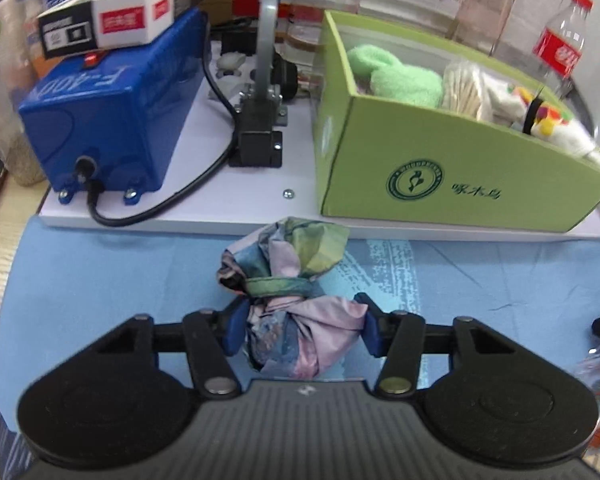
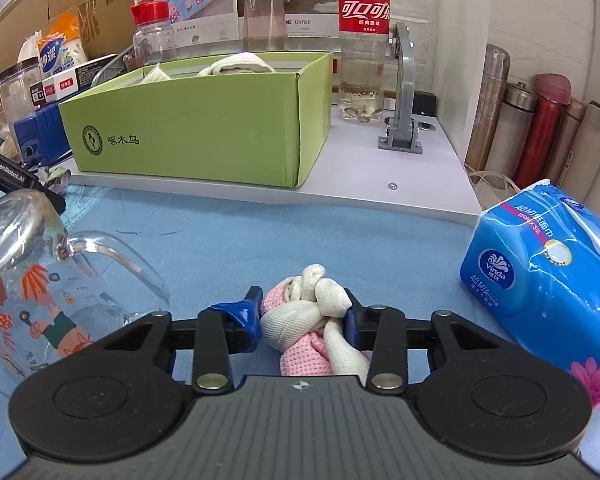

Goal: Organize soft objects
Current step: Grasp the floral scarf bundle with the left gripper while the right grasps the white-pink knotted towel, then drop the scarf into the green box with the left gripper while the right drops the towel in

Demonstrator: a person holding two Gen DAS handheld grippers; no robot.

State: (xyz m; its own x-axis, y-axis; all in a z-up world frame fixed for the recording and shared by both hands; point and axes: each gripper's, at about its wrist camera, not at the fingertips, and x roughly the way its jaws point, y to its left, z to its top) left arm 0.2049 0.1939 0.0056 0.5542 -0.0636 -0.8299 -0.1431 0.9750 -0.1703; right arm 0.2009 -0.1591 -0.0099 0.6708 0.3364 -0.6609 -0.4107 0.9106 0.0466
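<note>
The left tongs (image 1: pixel 305 322) are squeezing a knotted bundle of patterned cloth (image 1: pixel 288 280) between their blue pads – the bundle is bulging forward past the tips, over the blue mat (image 1: pixel 100 272). Ahead and to the right of them a green box (image 1: pixel 440 168) is sitting on a white board, holding a green fluffy cloth (image 1: pixel 400 80) and other soft things. The right tongs (image 2: pixel 303 316) are pinching a knotted pink-and-white rag (image 2: pixel 312 320) – a glass mug (image 2: pixel 40 280) is standing to their left, a blue tissue pack (image 2: pixel 540 264) to their right, the green box further ahead.
</note>
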